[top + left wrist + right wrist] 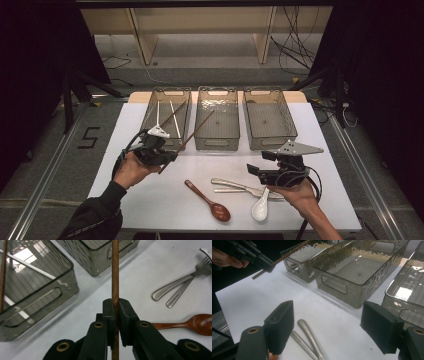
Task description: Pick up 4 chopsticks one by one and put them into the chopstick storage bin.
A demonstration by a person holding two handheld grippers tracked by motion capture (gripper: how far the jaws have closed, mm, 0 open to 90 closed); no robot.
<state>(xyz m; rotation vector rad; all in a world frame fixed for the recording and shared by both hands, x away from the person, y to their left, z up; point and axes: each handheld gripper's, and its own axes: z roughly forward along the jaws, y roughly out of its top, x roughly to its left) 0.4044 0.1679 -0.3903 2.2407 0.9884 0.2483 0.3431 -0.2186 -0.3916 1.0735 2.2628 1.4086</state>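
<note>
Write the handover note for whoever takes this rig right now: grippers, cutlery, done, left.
Left gripper: shut on a brown chopstick, held above the table near the left bin.
Right gripper: open, nothing held, above the metal cutlery handles.
Done: left bin holds two white chopsticks and one brown chopstick. Middle bin and right bin look empty.
Left: drop the held chopstick, likely into the left bin. Still on the table: wooden spoon, white spoon, two metal pieces, at least one a fork.
</note>
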